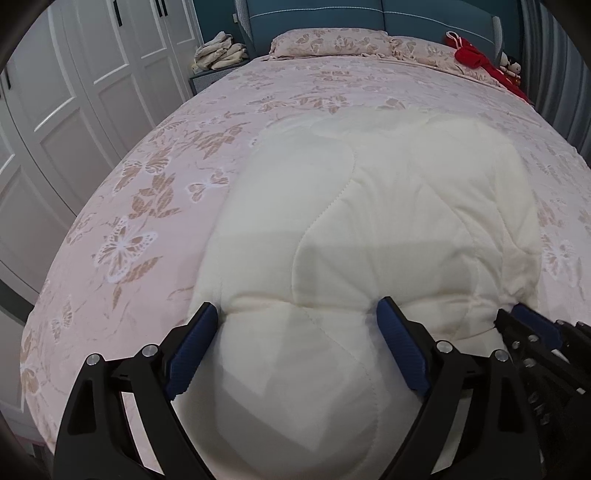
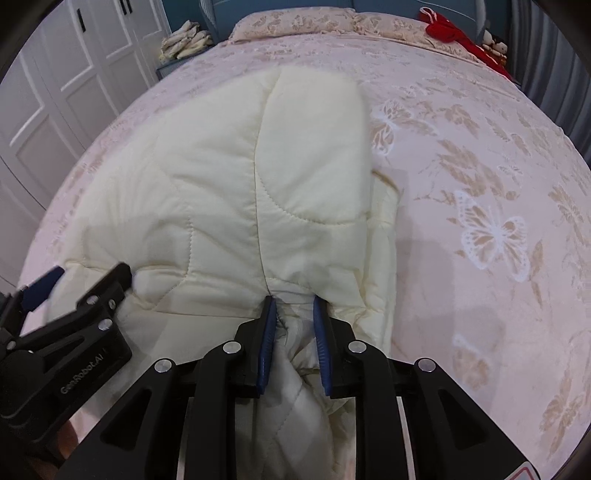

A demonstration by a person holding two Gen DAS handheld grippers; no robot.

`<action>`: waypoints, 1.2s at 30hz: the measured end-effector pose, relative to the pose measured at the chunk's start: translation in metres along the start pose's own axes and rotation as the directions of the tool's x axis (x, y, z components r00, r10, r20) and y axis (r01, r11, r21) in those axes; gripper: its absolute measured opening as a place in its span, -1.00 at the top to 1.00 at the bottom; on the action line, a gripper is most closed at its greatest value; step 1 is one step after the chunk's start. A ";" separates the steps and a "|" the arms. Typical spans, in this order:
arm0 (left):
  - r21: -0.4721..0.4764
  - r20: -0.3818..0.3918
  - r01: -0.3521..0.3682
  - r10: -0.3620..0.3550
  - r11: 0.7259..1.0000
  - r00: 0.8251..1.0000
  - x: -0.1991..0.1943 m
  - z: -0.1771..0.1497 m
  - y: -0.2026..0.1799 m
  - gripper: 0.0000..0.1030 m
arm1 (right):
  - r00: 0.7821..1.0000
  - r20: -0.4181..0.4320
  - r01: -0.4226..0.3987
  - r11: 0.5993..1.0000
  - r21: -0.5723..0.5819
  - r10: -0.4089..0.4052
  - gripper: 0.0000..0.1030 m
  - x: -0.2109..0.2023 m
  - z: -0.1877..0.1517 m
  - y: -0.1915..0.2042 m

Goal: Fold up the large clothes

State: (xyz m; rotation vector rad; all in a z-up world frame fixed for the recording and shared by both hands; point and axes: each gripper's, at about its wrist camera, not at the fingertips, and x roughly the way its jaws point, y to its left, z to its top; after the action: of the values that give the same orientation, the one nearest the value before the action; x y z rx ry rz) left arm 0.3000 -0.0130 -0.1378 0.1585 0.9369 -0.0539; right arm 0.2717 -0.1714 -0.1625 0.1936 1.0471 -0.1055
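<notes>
The right gripper clamped the cream quilt's near edge on the bed. The left gripper straddled that edge, jaws apart, so closing it seemed the next move before folding.

From my feed I see a bedroom. A wide bed fills most of both views, spread with a pale pink cover printed with tan leaves and white butterflies. At its head a teal padded headboard stands against a darker teal wall, with matching pillows below it. White panelled wardrobe doors with dark handles line the left side. A small bedside cabinet carries a heap of beige cloth. Grey curtains hang on the right. Something red lies by the far pillow. Light is soft and even.
</notes>
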 end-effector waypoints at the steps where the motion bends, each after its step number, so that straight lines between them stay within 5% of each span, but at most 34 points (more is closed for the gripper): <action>1: -0.010 -0.005 0.004 -0.004 1.000 1.000 -0.007 -0.001 0.003 -0.66 | 1.000 0.009 -0.009 1.000 0.021 0.009 0.55 -0.012 -0.001 -0.002; 4: -0.033 -0.009 0.012 -0.012 0.999 1.000 -0.027 -0.007 0.009 -0.65 | 0.998 0.057 -0.021 0.998 0.056 0.018 0.13 -0.047 -0.012 -0.008; 10: -0.030 0.036 0.001 0.000 1.000 0.999 -0.075 -0.026 0.013 -0.65 | 0.995 0.098 -0.019 0.998 0.052 0.014 0.10 -0.093 -0.040 -0.012; 18: -0.043 -0.026 0.018 -0.019 0.999 0.999 -0.079 -0.053 0.025 -0.66 | 0.998 0.021 -0.053 0.995 0.079 0.051 0.10 -0.081 -0.049 -0.017; 23: -0.023 -0.095 -0.051 0.049 0.998 0.994 -0.047 -0.068 0.041 -0.65 | 0.999 -0.045 -0.007 0.999 0.035 0.008 0.35 -0.047 -0.051 -0.015; 28: 0.016 -0.144 -0.100 0.101 0.995 0.984 -0.011 -0.068 0.045 -0.67 | 0.997 -0.078 0.030 0.999 0.034 -0.027 0.35 -0.022 -0.050 -0.018; 32: -0.011 -0.155 -0.090 0.087 0.996 0.984 -0.004 -0.070 0.048 -0.67 | 0.993 -0.099 0.058 0.998 0.003 -0.057 0.15 -0.011 -0.050 -0.015; 36: -0.048 -0.125 -0.063 0.057 0.997 0.991 -0.023 -0.077 0.054 -0.64 | 0.993 -0.031 0.109 0.993 -0.039 -0.111 -0.11 -0.041 -0.053 -0.010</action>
State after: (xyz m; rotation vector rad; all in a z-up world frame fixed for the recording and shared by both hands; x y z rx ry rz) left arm 0.2313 0.0516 -0.1580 0.1431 1.0556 0.0364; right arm 0.2044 -0.1705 -0.1539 0.1036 1.0921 -0.1826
